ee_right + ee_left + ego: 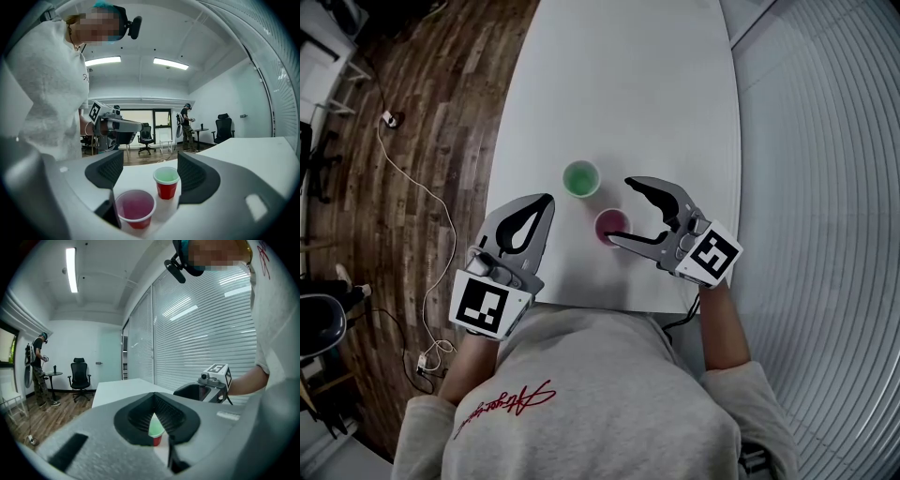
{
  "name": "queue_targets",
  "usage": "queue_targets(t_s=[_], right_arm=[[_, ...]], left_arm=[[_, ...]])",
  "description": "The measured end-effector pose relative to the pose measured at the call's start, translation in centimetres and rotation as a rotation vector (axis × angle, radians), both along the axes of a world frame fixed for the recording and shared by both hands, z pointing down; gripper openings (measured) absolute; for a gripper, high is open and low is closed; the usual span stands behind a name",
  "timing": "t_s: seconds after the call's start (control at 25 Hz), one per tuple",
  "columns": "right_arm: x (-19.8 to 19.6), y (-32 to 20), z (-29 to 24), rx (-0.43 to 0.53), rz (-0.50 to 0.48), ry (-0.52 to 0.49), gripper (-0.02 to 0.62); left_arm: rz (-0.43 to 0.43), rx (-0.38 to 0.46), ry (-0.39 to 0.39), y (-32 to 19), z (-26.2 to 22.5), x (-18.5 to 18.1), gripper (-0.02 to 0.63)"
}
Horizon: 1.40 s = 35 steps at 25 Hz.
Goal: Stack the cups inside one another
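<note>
Two red cups stand upright and apart on the white table (pixel 619 94). One is green inside (pixel 581 178) (pixel 166 182); the other, purple inside (pixel 612 226) (pixel 135 209), is nearer me. My right gripper (pixel 623 212) (pixel 151 173) is open, its jaws on either side of the purple cup, and I cannot tell whether they touch it. The green cup lies just beyond its tips. My left gripper (pixel 547 199) (pixel 153 394) is shut and empty, left of both cups. Through the gap under its tips the green cup (pixel 156 430) shows.
The table's left edge (pixel 499 141) drops to a wooden floor with a cable (pixel 441 197). White blinds (pixel 825 187) run along the right. Far off in the room are office chairs (pixel 79 373) and a standing person (pixel 40 369).
</note>
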State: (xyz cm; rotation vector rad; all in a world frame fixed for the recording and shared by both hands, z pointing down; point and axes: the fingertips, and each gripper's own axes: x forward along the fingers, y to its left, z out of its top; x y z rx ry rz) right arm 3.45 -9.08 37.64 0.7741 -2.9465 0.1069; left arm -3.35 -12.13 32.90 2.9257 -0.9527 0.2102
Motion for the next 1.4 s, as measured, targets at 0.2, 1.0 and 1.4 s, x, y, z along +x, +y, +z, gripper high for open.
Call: queue_targets(t_s=[0.2, 1.0, 1.4], right_arm=[[1.1, 2.6, 0.2, 0.053, 0.021, -0.018, 0.353], [2.2, 4.1, 1.8, 0.018, 0.039, -0.031, 0.353], [2.0, 4.2, 2.7, 0.005, 0.024, -0.014, 0.353]], left_arm=[[0.044, -0.018, -0.057, 2.4, 2.1, 1.4, -0.006], [0.092, -0.019, -0.055, 1.9, 2.6, 4.0, -0.006], [0.077, -0.037, -0.067, 1.5, 2.9, 4.2, -0.006]])
